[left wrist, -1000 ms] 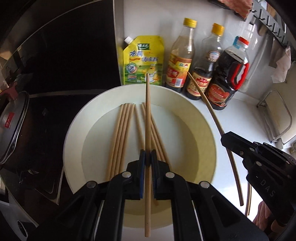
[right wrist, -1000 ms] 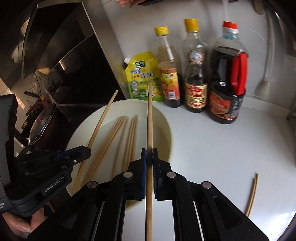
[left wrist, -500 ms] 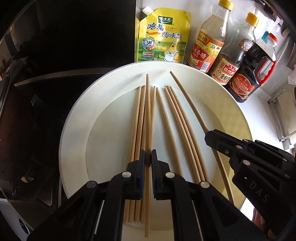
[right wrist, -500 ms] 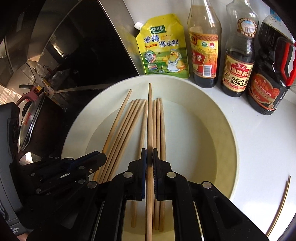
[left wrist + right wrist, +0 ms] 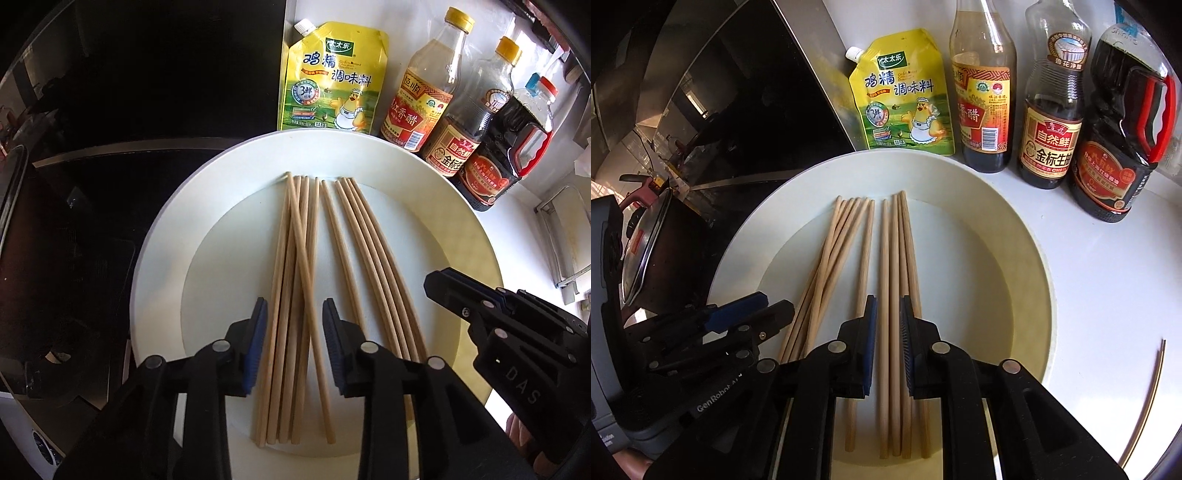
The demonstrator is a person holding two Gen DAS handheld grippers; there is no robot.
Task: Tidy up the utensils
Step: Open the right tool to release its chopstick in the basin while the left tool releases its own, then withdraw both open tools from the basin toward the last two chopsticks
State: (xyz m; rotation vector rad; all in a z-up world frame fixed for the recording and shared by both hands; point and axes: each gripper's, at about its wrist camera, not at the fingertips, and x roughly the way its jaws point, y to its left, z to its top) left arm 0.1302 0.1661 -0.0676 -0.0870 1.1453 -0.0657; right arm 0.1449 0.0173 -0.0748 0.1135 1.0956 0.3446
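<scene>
Several wooden chopsticks [image 5: 295,280] lie lengthwise in a big white plate [image 5: 461,236]; one lies crossed over the left bundle. My left gripper [image 5: 294,308] is open and empty, just above that bundle. My right gripper [image 5: 888,301] is open and empty above the right group of chopsticks [image 5: 899,266] in the same plate [image 5: 1015,258]. The right gripper [image 5: 491,321] shows at the right of the left wrist view, and the left gripper [image 5: 746,310] at the lower left of the right wrist view. Two more chopsticks [image 5: 1145,398] lie on the white counter to the right.
A yellow seasoning pouch [image 5: 332,77] and three sauce bottles [image 5: 424,88] stand against the wall behind the plate. A black stove with a lidded pot [image 5: 642,251] is at the left. A wire rack [image 5: 565,229] stands at the right.
Both grippers moved over the plate, lowered their chopsticks onto it and opened. The two released chopsticks now lie with the others.
</scene>
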